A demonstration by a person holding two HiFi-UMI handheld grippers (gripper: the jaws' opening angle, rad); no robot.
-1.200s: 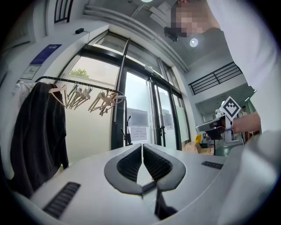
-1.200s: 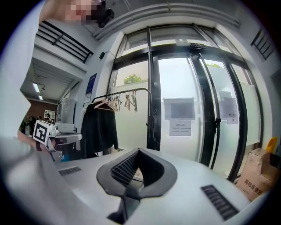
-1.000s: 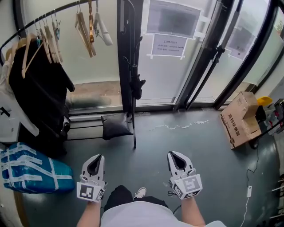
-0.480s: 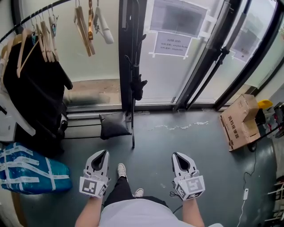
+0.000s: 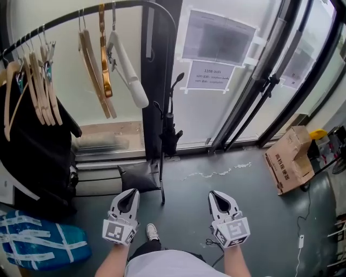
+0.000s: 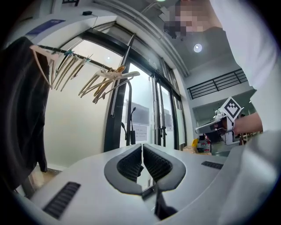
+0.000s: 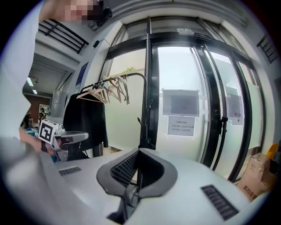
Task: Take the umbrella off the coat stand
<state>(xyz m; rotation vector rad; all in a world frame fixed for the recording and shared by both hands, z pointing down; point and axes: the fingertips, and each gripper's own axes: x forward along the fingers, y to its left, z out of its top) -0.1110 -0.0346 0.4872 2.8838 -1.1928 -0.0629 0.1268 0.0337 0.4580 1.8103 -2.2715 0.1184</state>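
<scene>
Umbrella [image 5: 168, 135] untouched, well ahead of both grippers. Nearest, the left gripper [image 5: 130, 196] and right gripper [image 5: 218, 196] are each clenched with nothing between the jaws, and a shoe [image 5: 152, 232] shows on the grey floor [image 5: 238, 184] between them. A blue bag [image 5: 38, 246] lies near left and a dark cushion [image 5: 138, 176] just beyond the left gripper. Farther off, the black umbrella hangs folded against the right end post of the coat stand [image 5: 108, 10]. Wooden hangers [image 5: 97, 76] and a black coat [image 5: 32, 151] hang to its left. A cardboard box [image 5: 286, 162] sits far right.
</scene>
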